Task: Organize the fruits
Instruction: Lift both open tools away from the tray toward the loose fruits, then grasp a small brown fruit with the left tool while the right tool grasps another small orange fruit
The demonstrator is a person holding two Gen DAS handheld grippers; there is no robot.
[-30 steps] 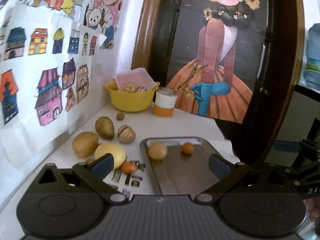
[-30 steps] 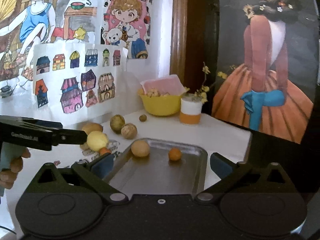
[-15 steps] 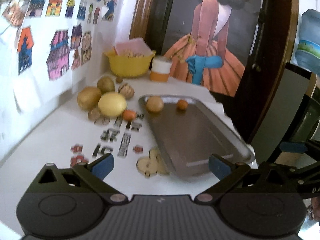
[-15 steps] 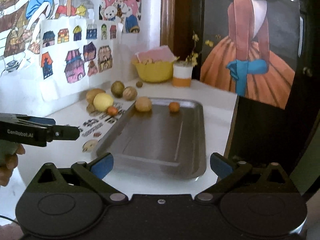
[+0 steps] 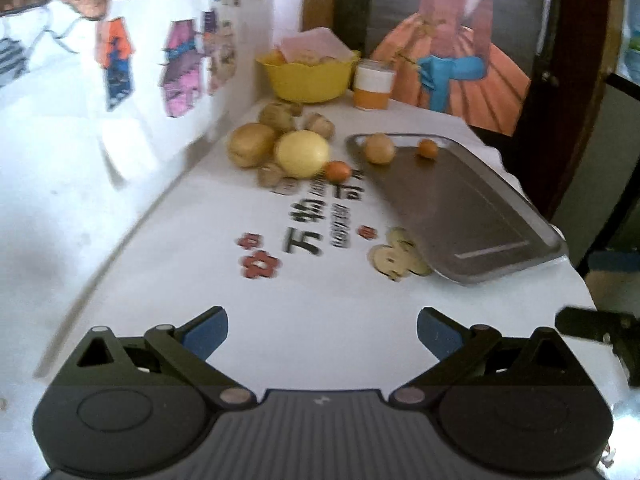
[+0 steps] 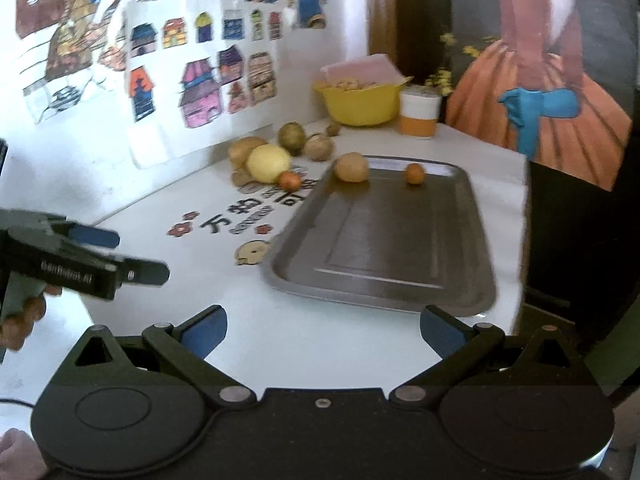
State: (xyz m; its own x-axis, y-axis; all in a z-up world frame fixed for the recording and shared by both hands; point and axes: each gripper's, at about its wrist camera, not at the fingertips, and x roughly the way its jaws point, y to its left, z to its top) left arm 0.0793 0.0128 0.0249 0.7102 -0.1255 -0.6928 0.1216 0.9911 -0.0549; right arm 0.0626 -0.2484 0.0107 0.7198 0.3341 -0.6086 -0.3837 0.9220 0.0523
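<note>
A dark metal tray (image 5: 460,216) (image 6: 392,236) lies on the white table. At its far end sit a tan round fruit (image 5: 379,149) (image 6: 351,167) and a small orange fruit (image 5: 427,148) (image 6: 415,173). Left of the tray is a cluster: a yellow lemon (image 5: 302,153) (image 6: 268,163), a brown potato-like fruit (image 5: 251,144), a small orange-red fruit (image 5: 337,171) (image 6: 289,180), a green-brown fruit (image 6: 291,135) and a walnut (image 6: 318,147). My left gripper (image 5: 322,330) (image 6: 116,256) is open and empty near the table's front. My right gripper (image 6: 323,330) is open and empty, short of the tray's near edge.
A yellow bowl (image 5: 307,76) (image 6: 362,102) with a pink lid and an orange-and-white cup (image 5: 374,85) (image 6: 419,115) stand at the back. Drawings cover the wall on the left. Printed stickers mark the tabletop (image 5: 304,240). The table's right edge drops off beside a dark door.
Both grippers have pulled back from the fruit toward the table's front, staying open and empty. The fruit and tray have not moved.
</note>
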